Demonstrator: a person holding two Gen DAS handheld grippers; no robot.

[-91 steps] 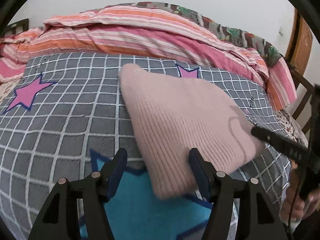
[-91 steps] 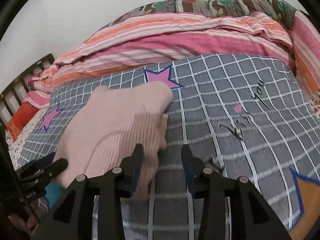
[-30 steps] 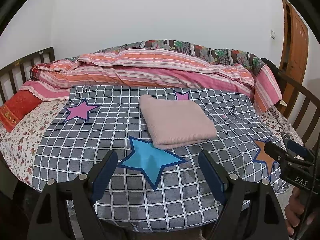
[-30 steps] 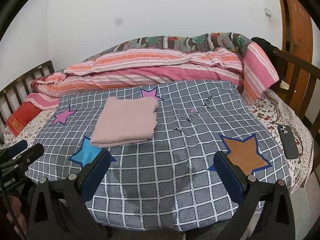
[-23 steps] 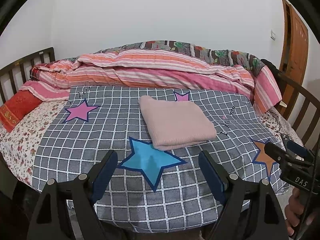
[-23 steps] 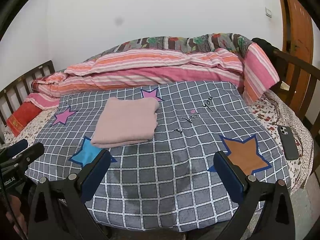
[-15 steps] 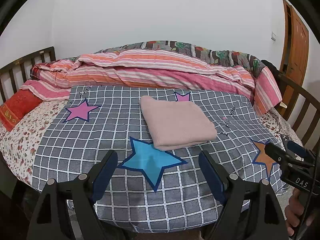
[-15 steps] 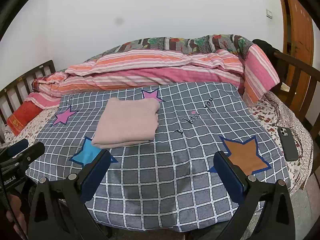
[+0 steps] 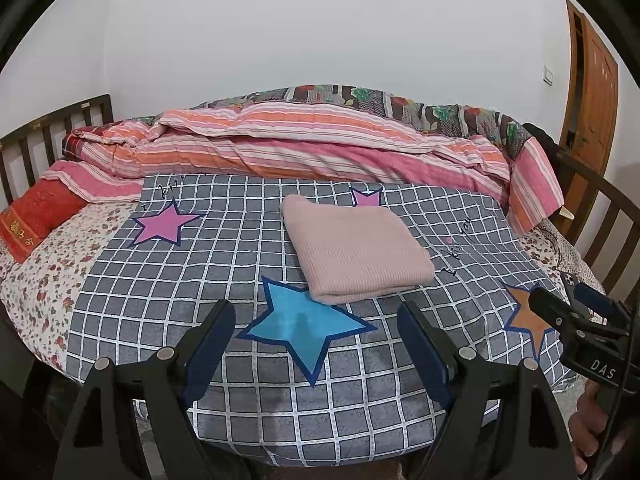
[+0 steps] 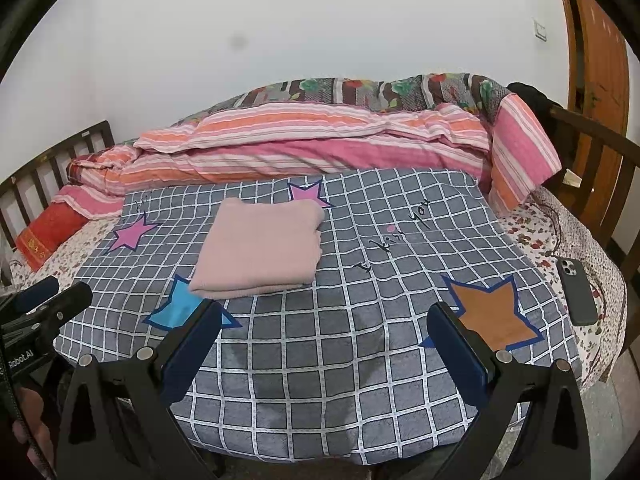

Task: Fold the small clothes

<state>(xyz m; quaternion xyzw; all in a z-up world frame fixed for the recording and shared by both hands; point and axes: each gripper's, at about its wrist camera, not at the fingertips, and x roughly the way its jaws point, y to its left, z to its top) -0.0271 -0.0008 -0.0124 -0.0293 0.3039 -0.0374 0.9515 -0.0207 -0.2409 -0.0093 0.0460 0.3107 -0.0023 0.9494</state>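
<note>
Here the pink knit garment [image 9: 356, 252] lies folded into a neat rectangle on the grey checked blanket [image 9: 200, 264] that covers the bed, its near edge touching the upper tip of the blue star [image 9: 308, 324] printed on the blanket. A small pink star [image 9: 366, 198] peeks out just behind its far corner, and a larger pink star [image 9: 164, 226] sits well to its left. Behind the blanket, a striped pink and orange quilt [image 9: 304, 148] is bunched along the wall side of the bed.

The left hand-held gripper [image 9: 316, 344] hangs back from the bed edge with its jaws spread wide and nothing between them; the folded garment lies well ahead of it. The right hand-held gripper [image 10: 324, 336] is likewise spread wide and empty, with bare blanket showing between its fingers [image 10: 192, 340] and the garment [image 10: 264, 248] ahead to its left. An orange star [image 10: 492, 312] is printed just beyond its right finger.

In the right wrist view a dark phone [image 10: 576, 290] lies on the floral sheet [image 10: 532, 236] at the right side of the bed, and a red pillow [image 10: 48, 232] sits at the far left by the wooden bed rail [image 10: 52, 164]. A wooden door [image 10: 600, 52] stands at the right.
</note>
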